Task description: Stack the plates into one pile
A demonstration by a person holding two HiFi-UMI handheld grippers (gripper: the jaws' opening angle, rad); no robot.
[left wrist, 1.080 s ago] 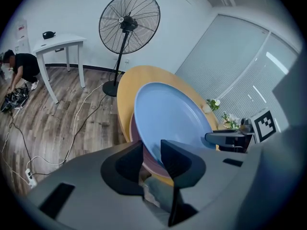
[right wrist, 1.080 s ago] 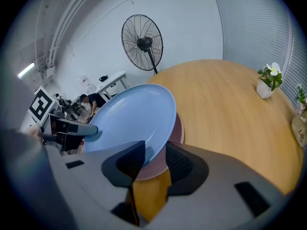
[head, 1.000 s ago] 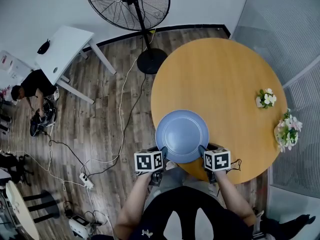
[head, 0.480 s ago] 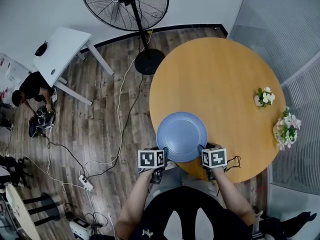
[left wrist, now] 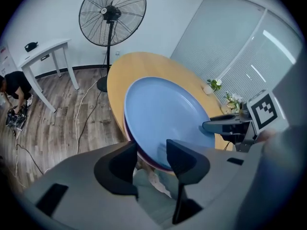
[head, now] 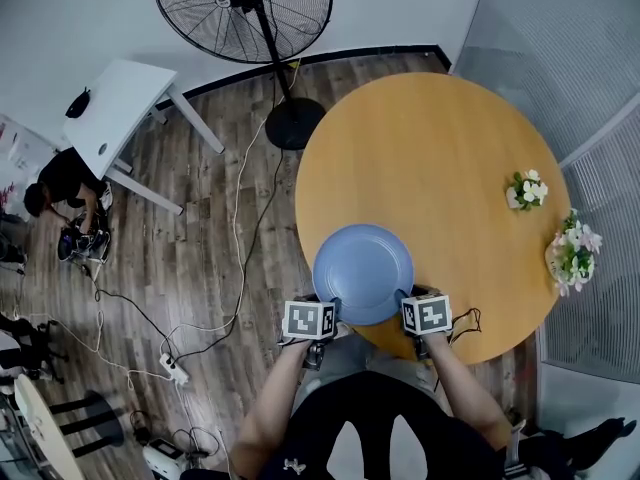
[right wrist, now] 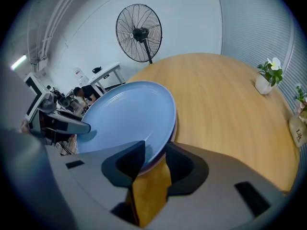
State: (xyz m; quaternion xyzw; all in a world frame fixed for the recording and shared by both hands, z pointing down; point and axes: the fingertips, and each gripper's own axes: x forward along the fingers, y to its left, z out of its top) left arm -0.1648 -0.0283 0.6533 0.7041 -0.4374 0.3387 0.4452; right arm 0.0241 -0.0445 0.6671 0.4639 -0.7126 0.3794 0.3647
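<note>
A blue plate (head: 363,273) lies on top of a purple plate (left wrist: 148,163) at the near edge of the round wooden table (head: 440,148). My left gripper (head: 330,306) is at the pile's near-left rim. Its jaws have just been opening, and in the left gripper view the rim (left wrist: 163,114) sits between them with a gap, so the left gripper (left wrist: 152,150) is open. My right gripper (head: 403,300) is at the near-right rim. In the right gripper view the right gripper (right wrist: 154,150) is shut on the edge of both plates (right wrist: 124,116).
Two small pots of white flowers (head: 527,192) (head: 573,253) stand at the table's right edge. On the wooden floor to the left are a standing fan (head: 243,8), a white side table (head: 115,108), loose cables and a crouching person (head: 60,183).
The left gripper's marker cube has shifted slightly right, toward the plates. The right gripper has sunk a little. The plates stay at the table's near edge.
</note>
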